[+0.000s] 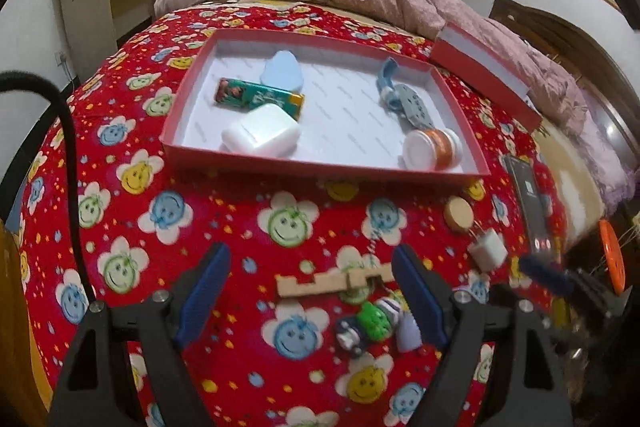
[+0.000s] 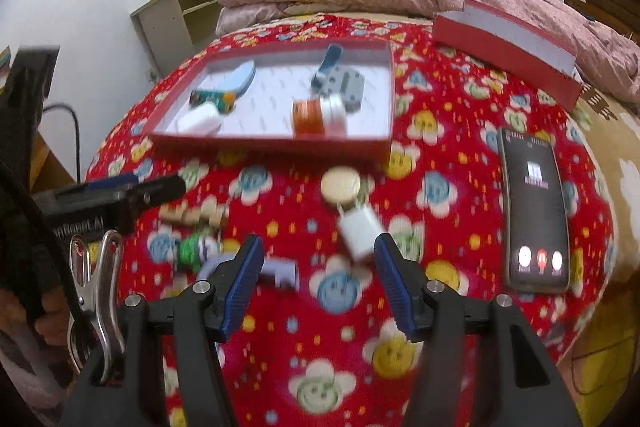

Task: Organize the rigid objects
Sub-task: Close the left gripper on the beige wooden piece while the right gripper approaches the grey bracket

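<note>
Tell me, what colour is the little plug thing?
White. The plug shows best in the right wrist view.

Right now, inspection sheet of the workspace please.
Surface: bed with red smiley-flower blanket.
Job's things: red box holds a white case, a green packet, a blue piece, a tape roll; loose on the blanket are a wooden piece, a white charger, a wooden disc, a toy figure.
Clutter: phone, box lid.
Grippers: left gripper and right gripper, jaws open, empty.
Cables: black cable.
Surroundings: pink quilt, wardrobe, shelf.
</note>
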`<action>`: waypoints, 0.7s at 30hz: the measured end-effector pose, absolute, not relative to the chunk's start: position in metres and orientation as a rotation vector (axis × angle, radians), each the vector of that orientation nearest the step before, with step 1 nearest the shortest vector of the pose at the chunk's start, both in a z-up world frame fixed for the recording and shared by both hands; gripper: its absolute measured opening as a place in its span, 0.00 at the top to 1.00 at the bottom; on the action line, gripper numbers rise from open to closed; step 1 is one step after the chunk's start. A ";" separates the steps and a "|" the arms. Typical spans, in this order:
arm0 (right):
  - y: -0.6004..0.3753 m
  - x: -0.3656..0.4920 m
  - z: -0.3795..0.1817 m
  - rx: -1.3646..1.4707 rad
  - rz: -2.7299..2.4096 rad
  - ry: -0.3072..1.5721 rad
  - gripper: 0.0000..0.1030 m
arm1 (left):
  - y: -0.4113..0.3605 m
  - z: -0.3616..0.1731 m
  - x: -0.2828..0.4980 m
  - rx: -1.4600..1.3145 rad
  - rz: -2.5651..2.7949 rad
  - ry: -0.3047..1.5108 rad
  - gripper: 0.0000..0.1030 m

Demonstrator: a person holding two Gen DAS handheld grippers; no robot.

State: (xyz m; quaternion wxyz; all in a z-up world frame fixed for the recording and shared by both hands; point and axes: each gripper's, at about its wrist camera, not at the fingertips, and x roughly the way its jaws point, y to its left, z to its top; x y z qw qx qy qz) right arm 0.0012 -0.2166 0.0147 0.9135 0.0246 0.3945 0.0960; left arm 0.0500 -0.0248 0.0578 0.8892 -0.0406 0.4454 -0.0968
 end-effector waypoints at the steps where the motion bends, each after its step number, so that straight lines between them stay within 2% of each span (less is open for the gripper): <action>1: -0.217 -0.003 0.012 0.056 0.200 0.815 0.43 | -0.028 0.057 0.048 -0.079 -0.207 0.927 0.17; 15: -0.211 -0.042 -0.021 0.016 0.208 0.838 0.43 | -0.059 0.037 0.041 0.027 -0.142 0.907 0.14; 21: -0.213 -0.043 -0.031 0.037 0.233 0.845 0.42 | -0.054 0.027 0.045 -0.030 -0.087 0.931 0.14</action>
